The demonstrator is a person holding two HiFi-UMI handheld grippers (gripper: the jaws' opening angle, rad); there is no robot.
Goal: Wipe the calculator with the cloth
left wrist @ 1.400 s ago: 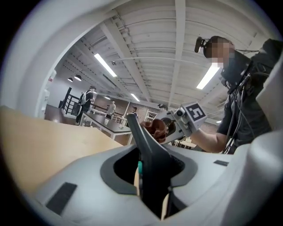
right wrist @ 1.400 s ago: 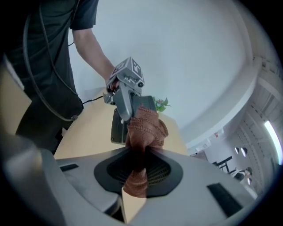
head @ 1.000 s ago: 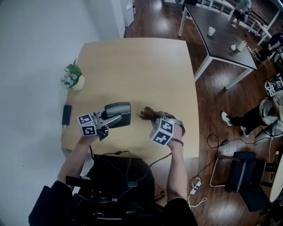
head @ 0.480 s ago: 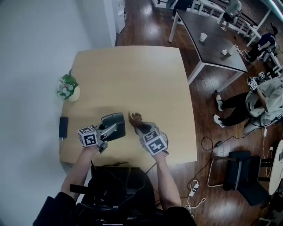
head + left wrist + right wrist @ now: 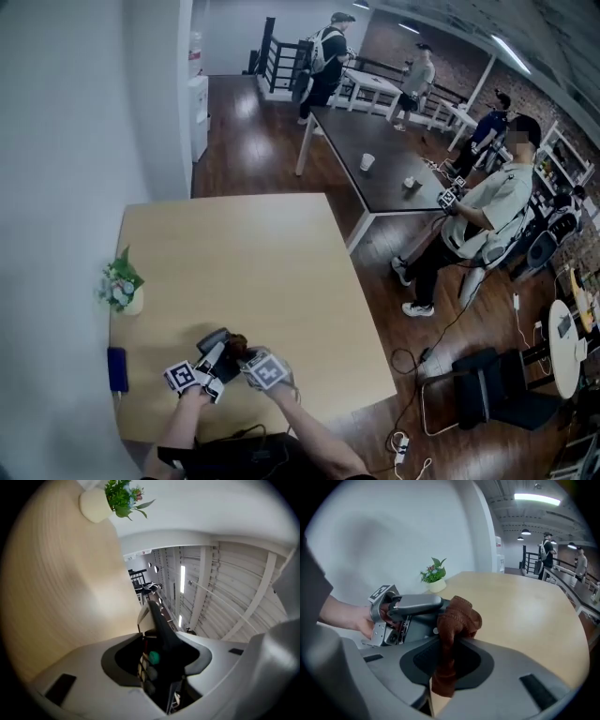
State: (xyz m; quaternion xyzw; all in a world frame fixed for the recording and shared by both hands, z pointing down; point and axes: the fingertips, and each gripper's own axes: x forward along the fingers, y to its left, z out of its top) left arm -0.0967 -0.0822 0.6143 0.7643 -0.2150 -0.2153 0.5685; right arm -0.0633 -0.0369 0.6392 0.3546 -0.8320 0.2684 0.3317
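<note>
The dark grey calculator point(image 5: 214, 339) is near the front left of the wooden table point(image 5: 244, 253), between the jaws of my left gripper point(image 5: 220, 354). In the left gripper view it stands edge-on point(image 5: 159, 630), its back against one jaw, with a dark gap on its key side. These jaws have just been opening. My right gripper point(image 5: 246, 358) is shut on a bunched brown cloth point(image 5: 457, 618). In the right gripper view the cloth touches the calculator's point(image 5: 423, 624) near end, beside the left gripper point(image 5: 386, 616).
A small potted plant point(image 5: 120, 289) stands at the table's left edge, and a dark flat object point(image 5: 116, 368) lies nearer the front corner. A dark table with cups point(image 5: 375, 169), several people and a chair point(image 5: 487, 394) are to the right.
The head view has tipped up, so the table now sits low in the picture. My right gripper has carried the cloth left, up against the calculator. The two grippers are closer together.
</note>
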